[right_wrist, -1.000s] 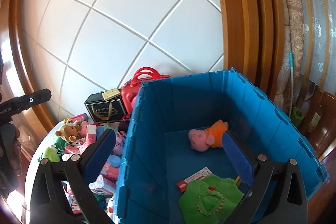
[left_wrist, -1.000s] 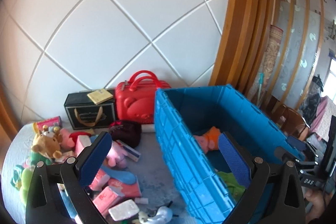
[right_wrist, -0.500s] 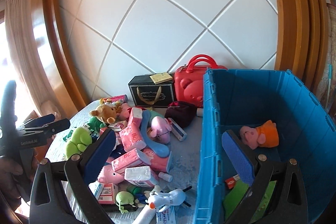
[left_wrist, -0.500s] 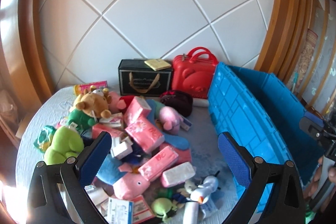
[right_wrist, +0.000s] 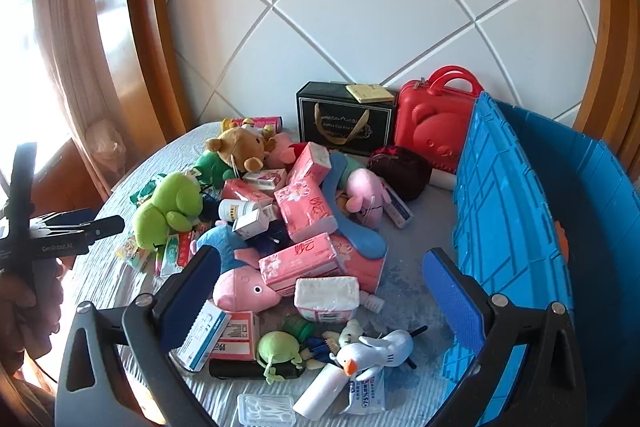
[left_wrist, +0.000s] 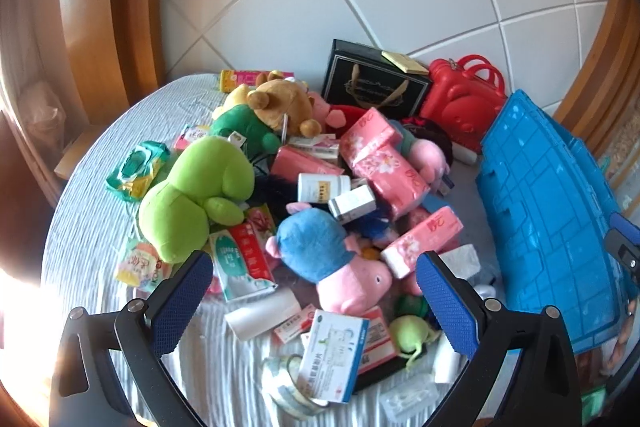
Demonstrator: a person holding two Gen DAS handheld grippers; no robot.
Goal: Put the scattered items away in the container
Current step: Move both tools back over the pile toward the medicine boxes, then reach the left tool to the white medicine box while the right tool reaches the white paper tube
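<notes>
Evidently both the left gripper (left_wrist: 314,301) and right gripper (right_wrist: 320,297) are held spread and empty above the heaped soft toys and tissue packs (right_wrist: 298,265), left of the blue plastic crate (right_wrist: 516,227), so that a next item can be chosen.

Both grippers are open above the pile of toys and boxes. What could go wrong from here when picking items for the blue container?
1. The pile is dense: the white bottle lies against the pink tissue packs, so closing the jaws there may catch two items or push one away.
2. The blue crate has a tall wall beside the pile; a held item carried low might hit it.
3. The round green frog plush may slip from the left gripper.
</notes>
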